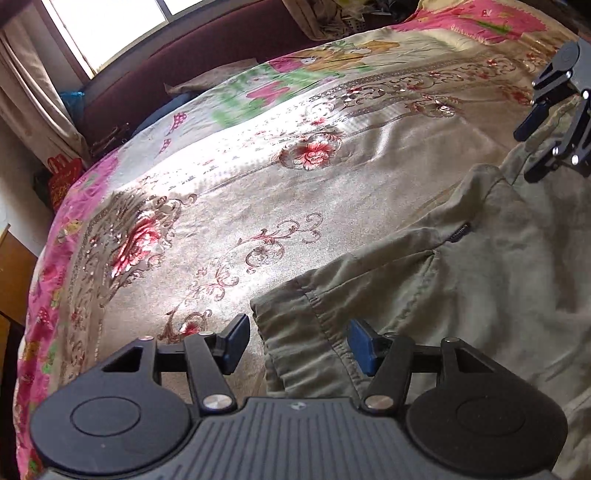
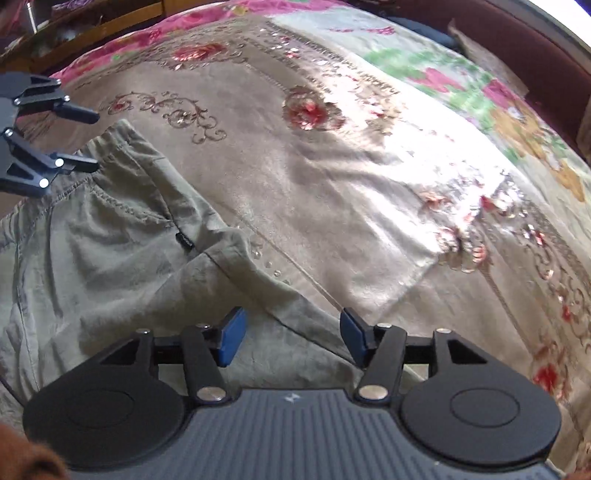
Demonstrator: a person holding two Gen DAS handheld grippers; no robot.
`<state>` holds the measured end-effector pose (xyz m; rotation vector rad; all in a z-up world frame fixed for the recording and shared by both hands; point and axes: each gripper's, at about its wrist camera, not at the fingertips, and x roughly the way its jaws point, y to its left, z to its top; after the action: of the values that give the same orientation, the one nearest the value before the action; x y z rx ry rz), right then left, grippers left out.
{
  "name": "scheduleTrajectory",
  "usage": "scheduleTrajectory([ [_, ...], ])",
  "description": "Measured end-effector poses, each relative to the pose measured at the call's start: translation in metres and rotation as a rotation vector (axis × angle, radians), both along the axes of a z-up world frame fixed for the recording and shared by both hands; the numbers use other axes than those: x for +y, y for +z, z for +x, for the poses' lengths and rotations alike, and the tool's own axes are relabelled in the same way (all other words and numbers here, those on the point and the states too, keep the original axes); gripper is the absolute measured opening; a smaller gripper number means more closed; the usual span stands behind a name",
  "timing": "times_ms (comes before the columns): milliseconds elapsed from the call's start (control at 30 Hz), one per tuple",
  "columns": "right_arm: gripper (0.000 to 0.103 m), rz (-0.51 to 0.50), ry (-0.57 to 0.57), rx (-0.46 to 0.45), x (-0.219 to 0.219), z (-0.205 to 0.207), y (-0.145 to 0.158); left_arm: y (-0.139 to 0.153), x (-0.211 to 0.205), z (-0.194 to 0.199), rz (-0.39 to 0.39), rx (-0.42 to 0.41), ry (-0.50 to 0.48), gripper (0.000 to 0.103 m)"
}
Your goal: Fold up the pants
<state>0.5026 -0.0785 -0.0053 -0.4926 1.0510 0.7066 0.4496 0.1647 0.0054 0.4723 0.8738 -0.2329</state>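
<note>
Olive-green pants (image 1: 461, 295) (image 2: 92, 258) lie spread on a bed, with the stitched waistband and a small dark label showing. My left gripper (image 1: 300, 345) hovers open over the waistband corner; the cloth lies under and between its blue pads (image 1: 236, 343) without being pinched. It also shows at the left edge of the right wrist view as the left gripper (image 2: 92, 142), at the top corner of the pants. My right gripper (image 2: 293, 338) is open above the pants' outer edge, nothing pressed between its pads (image 2: 232, 336). The right gripper (image 1: 528, 153) appears at the far right of the left wrist view, over the pants.
A shiny embroidered bedspread (image 1: 258, 206) (image 2: 369, 166) with red flowers covers the bed. A maroon headboard (image 1: 166, 74) (image 2: 535, 48) runs behind it under a bright window (image 1: 110, 22). Wooden furniture (image 1: 14, 266) (image 2: 92, 22) stands beside the bed.
</note>
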Motion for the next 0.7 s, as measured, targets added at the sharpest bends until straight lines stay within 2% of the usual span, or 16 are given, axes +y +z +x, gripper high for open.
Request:
scheduleTrajectory([
  [133,0.058,-0.061,0.12,0.034,0.01,0.005,-0.018,-0.019,-0.001,0.019,0.006,0.036,-0.028,0.072],
  [200,0.058,-0.068,0.146,0.044,0.011,0.009,-0.023,-0.026,-0.002,0.024,0.007,0.066,-0.059,0.083],
  [233,0.059,-0.065,0.151,0.049,0.011,0.012,-0.023,-0.029,-0.002,0.026,0.007,0.07,-0.07,0.085],
  [300,0.059,-0.048,0.154,0.053,0.01,0.017,-0.022,-0.032,-0.002,0.031,0.021,0.06,-0.079,0.098],
  [433,0.058,-0.047,0.185,0.069,0.012,0.023,-0.024,-0.029,0.001,0.037,0.003,0.08,-0.088,0.098],
  [567,0.058,-0.065,0.219,0.065,0.019,0.024,-0.025,-0.031,-0.003,0.036,0.031,0.091,-0.134,0.089],
  [633,0.058,-0.067,0.222,0.06,0.021,0.024,-0.025,-0.028,-0.009,0.036,0.045,0.102,-0.155,0.072],
  [667,0.052,-0.067,0.218,0.058,0.023,0.023,-0.026,-0.027,-0.011,0.035,0.052,0.108,-0.161,0.058],
  [700,0.045,-0.069,0.212,0.067,0.024,0.021,-0.026,-0.026,-0.013,0.034,0.058,0.113,-0.169,0.051],
])
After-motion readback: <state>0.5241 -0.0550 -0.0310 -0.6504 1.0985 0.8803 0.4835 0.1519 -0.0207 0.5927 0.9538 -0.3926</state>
